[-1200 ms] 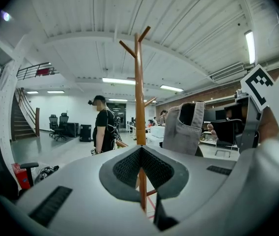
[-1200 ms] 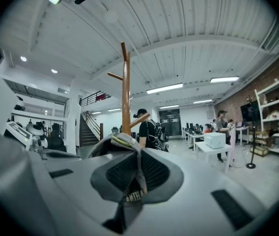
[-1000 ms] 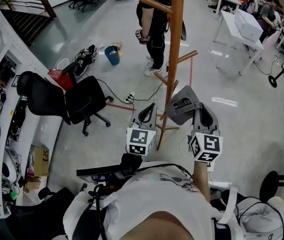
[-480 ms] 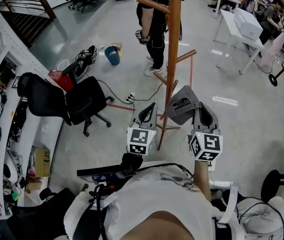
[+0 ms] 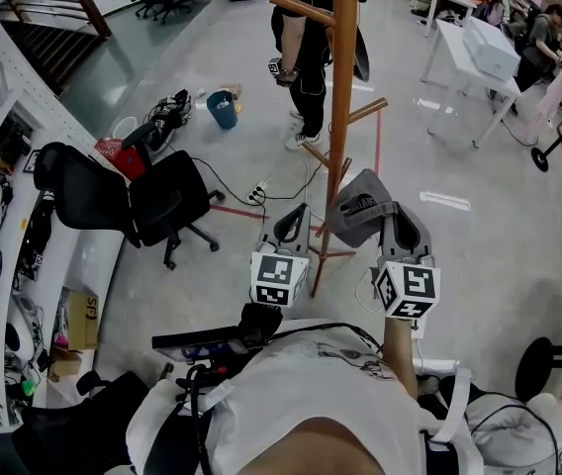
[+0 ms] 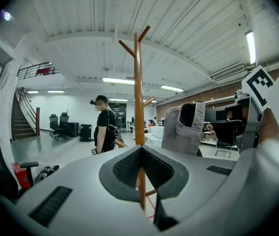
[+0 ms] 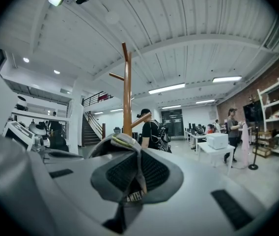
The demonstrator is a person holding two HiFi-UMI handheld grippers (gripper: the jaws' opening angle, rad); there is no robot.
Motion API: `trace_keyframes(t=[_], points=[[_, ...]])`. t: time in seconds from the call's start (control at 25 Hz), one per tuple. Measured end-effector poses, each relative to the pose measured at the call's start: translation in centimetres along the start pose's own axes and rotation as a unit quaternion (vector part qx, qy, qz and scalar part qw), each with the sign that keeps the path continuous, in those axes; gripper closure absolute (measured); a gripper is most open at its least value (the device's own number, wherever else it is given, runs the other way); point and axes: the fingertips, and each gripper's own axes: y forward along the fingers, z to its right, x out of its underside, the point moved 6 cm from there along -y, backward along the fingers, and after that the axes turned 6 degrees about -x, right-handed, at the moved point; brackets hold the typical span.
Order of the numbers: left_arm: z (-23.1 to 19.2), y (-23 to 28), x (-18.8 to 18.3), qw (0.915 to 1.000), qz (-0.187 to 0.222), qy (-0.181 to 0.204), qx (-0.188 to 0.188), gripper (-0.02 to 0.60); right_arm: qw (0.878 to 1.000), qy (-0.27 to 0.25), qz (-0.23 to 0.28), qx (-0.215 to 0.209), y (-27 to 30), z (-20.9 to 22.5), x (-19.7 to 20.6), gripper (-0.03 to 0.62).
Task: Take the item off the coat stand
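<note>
Item: grey cap (image 5: 358, 209), fabric, with a printed tab at the pinched edge.

Location: off the pegs of the wooden coat stand (image 5: 343, 97). It hangs in the right gripper (image 5: 392, 228), just beside the pole on its right. In the left gripper view the cap (image 6: 182, 130) and the pole (image 6: 138, 97) stand apart, with floor showing between them.

Step in hand (judged): removal looks all but done, and what remains is carrying the cap clear of the stand.

Handling notes (judged):
- Hold the pinch firm, since soft cloth can creep out of a narrow grip.
- Draw the cap back toward the body and away from the pole, so that no loose edge or strap catches the lower pegs (image 5: 327, 156).
- Move level and without haste.
- Leave the idle gripper low and out of the cap's path.

Right gripper (image 7: 138, 173): jaws narrow, pads pressed on a fold of the cap (image 7: 125, 146). The crown bunches up over the jaw tips, and the stand (image 7: 126, 92) rises behind it.

Left gripper (image 6: 140, 181): jaws drawn together to a thin slit, with nothing between them and nothing touched. Only the pole shows through the slit. In the head view this gripper (image 5: 289, 228) sits beside the stand's foot and left of the cap.

Surroundings: a person in black (image 5: 306, 47) stands beyond the stand.
</note>
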Motion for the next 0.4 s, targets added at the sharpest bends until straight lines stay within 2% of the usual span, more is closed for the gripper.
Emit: trace_keyframes(t=[0.4], points=[[0.10, -0.07, 0.09, 1.0000, 0.000, 0.000, -0.003, 0.580, 1.000, -0.005, -0.003, -0.010, 0.18, -0.18, 0.03, 0.566]])
